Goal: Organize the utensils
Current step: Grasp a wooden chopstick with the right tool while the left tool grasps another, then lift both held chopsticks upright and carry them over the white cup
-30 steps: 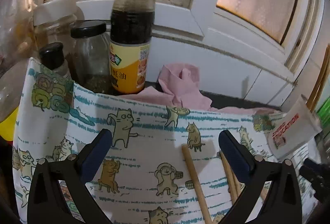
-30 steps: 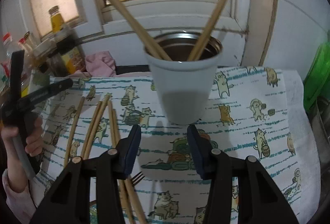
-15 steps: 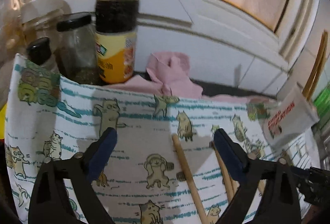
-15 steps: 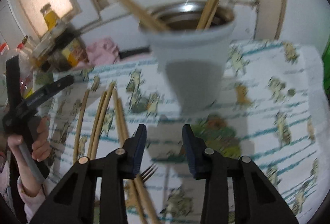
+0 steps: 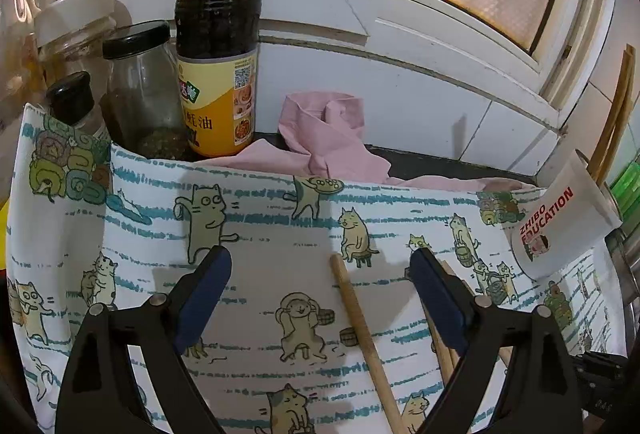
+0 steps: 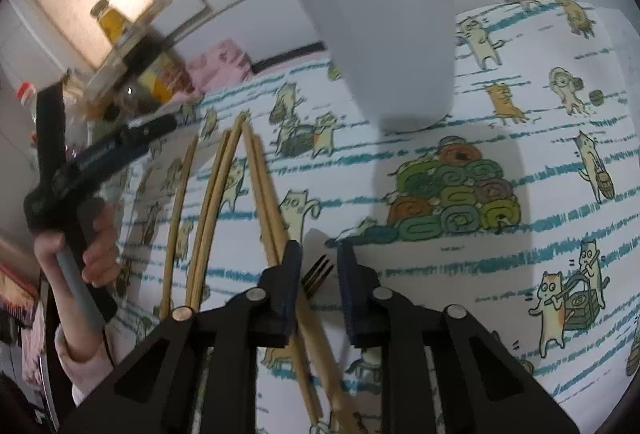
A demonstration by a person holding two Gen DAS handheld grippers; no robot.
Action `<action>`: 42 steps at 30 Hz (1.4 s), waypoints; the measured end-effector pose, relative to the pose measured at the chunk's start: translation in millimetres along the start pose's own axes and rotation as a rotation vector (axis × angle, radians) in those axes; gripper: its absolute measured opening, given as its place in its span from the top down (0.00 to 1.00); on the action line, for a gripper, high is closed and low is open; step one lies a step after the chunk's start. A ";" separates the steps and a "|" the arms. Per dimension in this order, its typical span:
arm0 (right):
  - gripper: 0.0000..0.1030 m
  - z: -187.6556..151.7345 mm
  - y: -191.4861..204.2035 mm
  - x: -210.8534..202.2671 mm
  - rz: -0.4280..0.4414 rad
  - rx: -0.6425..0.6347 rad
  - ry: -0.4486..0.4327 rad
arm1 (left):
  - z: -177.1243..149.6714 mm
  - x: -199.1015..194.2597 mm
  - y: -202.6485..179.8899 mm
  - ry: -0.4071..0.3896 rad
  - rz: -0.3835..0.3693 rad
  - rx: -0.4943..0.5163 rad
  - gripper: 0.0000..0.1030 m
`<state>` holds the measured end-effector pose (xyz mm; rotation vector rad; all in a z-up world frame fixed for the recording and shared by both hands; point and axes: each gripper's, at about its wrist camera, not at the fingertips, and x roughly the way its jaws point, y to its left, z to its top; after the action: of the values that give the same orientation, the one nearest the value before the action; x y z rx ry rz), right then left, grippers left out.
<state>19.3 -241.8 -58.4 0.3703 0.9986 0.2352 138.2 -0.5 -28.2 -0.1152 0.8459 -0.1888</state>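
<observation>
Several wooden chopsticks [image 6: 224, 186] lie loose on a cat-print cloth [image 6: 520, 162]. A white paper cup [image 6: 392, 46] stands on the cloth with chopsticks in it; it also shows at the right edge of the left wrist view [image 5: 560, 230]. My right gripper [image 6: 319, 270] is low over the cloth, its jaws a narrow gap apart and empty, with the tines of a fork [image 6: 318, 272] between them and a pair of chopsticks just left. My left gripper [image 5: 320, 286] is wide open and empty above one chopstick [image 5: 360, 322].
A tall sauce bottle [image 5: 218, 46], glass jars [image 5: 140, 90] and a small black-capped shaker [image 5: 72, 102] stand at the cloth's far left edge. A crumpled pink cloth [image 5: 328, 138] lies by the white window wall. A green object [image 5: 628, 182] sits at the far right.
My right gripper has dropped toward the cloth and moved left from in front of the cup to over the fork, its jaws narrowing. My left gripper has barely shifted and stays open.
</observation>
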 end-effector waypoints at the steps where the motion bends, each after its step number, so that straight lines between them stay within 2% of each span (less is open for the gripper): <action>1: 0.92 -0.7 -1.4 0.0 0.004 0.009 -0.005 | 0.1 0.7 -0.6 0.002 0.000 0.004 0.13; 5: 0.96 0.2 -4.3 -1.7 0.050 0.032 -0.016 | -0.2 1.0 -2.0 0.002 0.003 0.008 0.13; 8: 0.97 6.8 3.8 -12.2 0.038 0.005 -0.056 | -0.1 0.9 -1.0 -0.001 0.002 0.004 0.13; 10: 0.97 13.1 18.8 -27.8 -0.017 -0.067 -0.128 | 0.2 0.8 1.0 0.000 -0.001 -0.004 0.13; 13: 0.98 19.7 45.4 -52.7 -0.147 -0.203 -0.263 | -0.1 3.4 4.5 0.023 0.007 -0.016 0.14; 16: 0.98 24.0 67.0 -67.2 -0.266 -0.325 -0.362 | -1.6 8.5 7.1 0.065 -0.002 -0.026 0.22; 18: 0.98 24.7 76.6 -73.9 -0.357 -0.389 -0.443 | -3.4 14.2 7.4 0.107 -0.010 -0.026 0.38; 20: 0.98 23.9 83.9 -77.3 -0.417 -0.445 -0.512 | -5.6 19.9 7.1 0.155 -0.052 -0.033 0.47; 22: 0.98 25.2 87.1 -80.8 -0.423 -0.466 -0.552 | -7.0 19.5 4.3 0.156 -0.042 -0.020 0.50; 23: 0.98 26.0 87.5 -83.0 -0.415 -0.462 -0.568 | -7.9 20.2 2.5 0.160 -0.027 -0.010 0.56; 25: 0.98 27.0 87.3 -86.7 -0.408 -0.446 -0.591 | -9.4 22.2 -3.9 0.139 0.027 0.018 0.60; 26: 0.98 27.8 87.1 -88.5 -0.407 -0.441 -0.601 | -10.8 25.1 -12.9 0.123 0.078 0.074 0.61; 27: 0.98 26.0 89.7 -90.3 -0.410 -0.440 -0.609 | -13.5 28.0 -22.8 0.111 0.137 0.138 0.65; 28: 0.98 26.1 90.3 -91.4 -0.413 -0.439 -0.616 | -16.0 27.2 -30.1 0.093 0.153 0.173 0.73; 29: 0.98 26.7 89.7 -92.5 -0.420 -0.437 -0.625 | -17.9 26.2 -34.4 0.096 0.127 0.187 0.87; 30: 0.98 24.8 91.7 -93.7 -0.424 -0.435 -0.631 | -19.7 24.8 -37.8 0.098 0.113 0.204 0.90; 32: 0.98 22.3 93.3 -96.2 -0.424 -0.434 -0.642 | -21.2 23.5 -40.0 0.095 0.109 0.225 0.93; 36: 0.98 19.0 95.3 -100.4 -0.415 -0.437 -0.667 | -17.3 17.9 -30.0 0.100 0.058 0.168 0.94; 38: 0.98 18.3 95.7 -100.2 -0.409 -0.440 -0.670 | -12.1 3.0 -23.3 0.041 0.022 0.135 0.94; 42: 0.98 17.1 98.8 -98.3 -0.411 -0.446 -0.668 | -1.4 -36.6 -13.6 -0.141 -0.063 0.066 0.94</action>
<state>-20.0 -190.1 66.1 -0.1690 0.3264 -0.0473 111.8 -6.1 0.1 -0.0923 0.6949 -0.2647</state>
